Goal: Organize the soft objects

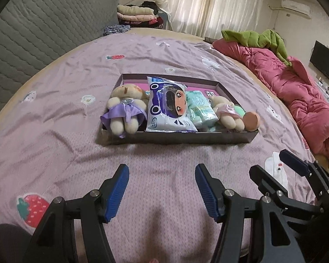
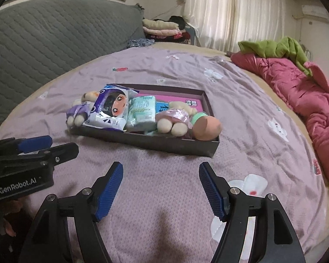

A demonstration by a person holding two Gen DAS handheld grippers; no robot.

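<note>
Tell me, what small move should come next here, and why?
Probably nothing more than a tidy-up: the right tool could nudge the orange egg-shaped toy inward, since it bulges over the box at its near right corner. Both plush dolls, the wipes pack and the tissue pack already lie inside, and both tools hover open and empty above the bedsheet.

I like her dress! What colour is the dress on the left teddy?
Purple dress, clearest in the left wrist view.

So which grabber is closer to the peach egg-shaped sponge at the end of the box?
Right. The right gripper hangs open just before the box's sponge end; the left gripper sits open farther left, facing the purple-dressed bear.
</note>
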